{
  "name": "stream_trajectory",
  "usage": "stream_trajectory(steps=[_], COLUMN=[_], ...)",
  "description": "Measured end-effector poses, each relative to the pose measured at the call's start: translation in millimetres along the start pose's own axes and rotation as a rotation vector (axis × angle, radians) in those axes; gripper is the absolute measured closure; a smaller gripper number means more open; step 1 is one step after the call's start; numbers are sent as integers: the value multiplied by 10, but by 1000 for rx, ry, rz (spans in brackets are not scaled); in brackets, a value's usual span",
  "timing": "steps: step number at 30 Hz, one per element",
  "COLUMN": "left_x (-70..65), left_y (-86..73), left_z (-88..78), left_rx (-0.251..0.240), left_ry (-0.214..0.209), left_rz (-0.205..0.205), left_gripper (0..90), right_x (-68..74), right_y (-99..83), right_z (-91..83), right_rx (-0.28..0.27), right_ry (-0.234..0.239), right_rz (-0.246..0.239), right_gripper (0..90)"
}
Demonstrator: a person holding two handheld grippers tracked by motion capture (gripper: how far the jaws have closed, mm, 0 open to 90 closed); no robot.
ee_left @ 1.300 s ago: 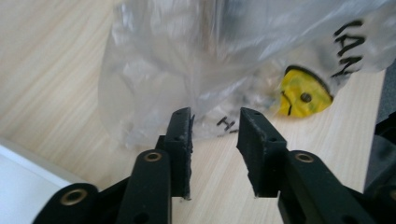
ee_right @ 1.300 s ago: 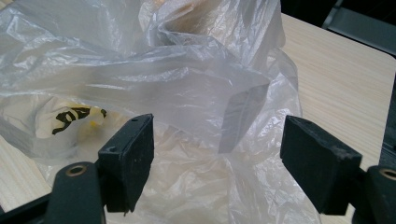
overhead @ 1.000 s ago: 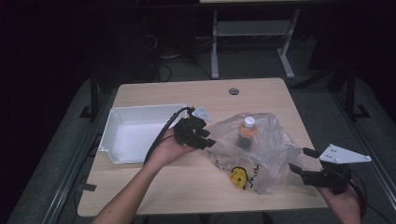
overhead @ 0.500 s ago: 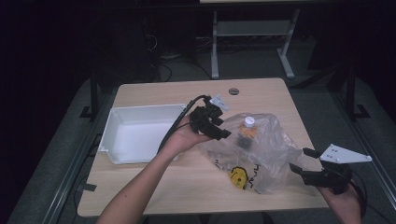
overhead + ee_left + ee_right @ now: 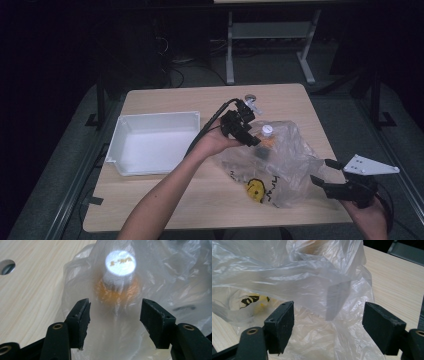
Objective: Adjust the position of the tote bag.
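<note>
Right now the left hand-held gripper (image 5: 248, 136) hovers at the centre of the high view, over the upper left edge of a crumpled clear plastic bag (image 5: 280, 165) lying on the bench (image 5: 165, 195). Its jaws have just been opening and stand wide apart, pressing on nothing, with bag film showing between them. Straight ahead of those jaws, in the left gripper view, sits a small bottle (image 5: 119, 282) with an orange body and a white cap, wrapped inside the bag. It appears to stand upright, cap toward the camera, its long axis roughly in line with the gripper's approach. In the high view the bottle (image 5: 267, 134) is just to the right of the left hand-held gripper, making that hand by far the nearer one.

The right hand-held gripper (image 5: 327, 177) waits at the lower right of the high view, beside the bag's right edge. Its jaws are also open, and the right gripper view shows loose folds of the bag (image 5: 312, 290) just beyond them, apparently untouched.

A yellow smiley print (image 5: 255, 189) marks the bag's near side. An empty white tray (image 5: 116, 145) rests on the left of the pale wooden bench. Beyond it, the room is dark, with a metal stand (image 5: 270, 55) at the upper centre.
</note>
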State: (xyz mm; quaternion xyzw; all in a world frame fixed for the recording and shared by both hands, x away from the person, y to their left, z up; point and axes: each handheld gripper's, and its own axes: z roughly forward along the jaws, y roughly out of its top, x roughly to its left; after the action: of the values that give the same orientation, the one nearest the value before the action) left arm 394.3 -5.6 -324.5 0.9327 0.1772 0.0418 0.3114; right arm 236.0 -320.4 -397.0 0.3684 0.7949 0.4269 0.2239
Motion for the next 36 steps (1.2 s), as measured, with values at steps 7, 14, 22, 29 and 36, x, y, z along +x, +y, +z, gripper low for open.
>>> stream_trajectory(steps=[7, 14, 22, 29, 36], left_x=[38, -1, 1, 50, 94], left_y=[-7, -22, -98, -198, -319], left_z=[61, 83, 76, 42, 37], left_rx=[5, 8, 7, 15, 15], left_ry=[-11, 3, 24, 36, 45], left_rz=[11, 32, 25, -2, -47], left_gripper=[567, 777, 898, 899, 899], right_x=[0, -10, -8, 0, 8], right_y=[0, -5, -5, -2, 1], right_z=[0, -1, -4, 4, 6], right_rx=[-2, -2, -3, -2, 1], right_ry=[0, 0, 2, 2, 2], right_rz=[2, 4, 7, 3, 4], right_gripper=[251, 251, 251, 251, 251])
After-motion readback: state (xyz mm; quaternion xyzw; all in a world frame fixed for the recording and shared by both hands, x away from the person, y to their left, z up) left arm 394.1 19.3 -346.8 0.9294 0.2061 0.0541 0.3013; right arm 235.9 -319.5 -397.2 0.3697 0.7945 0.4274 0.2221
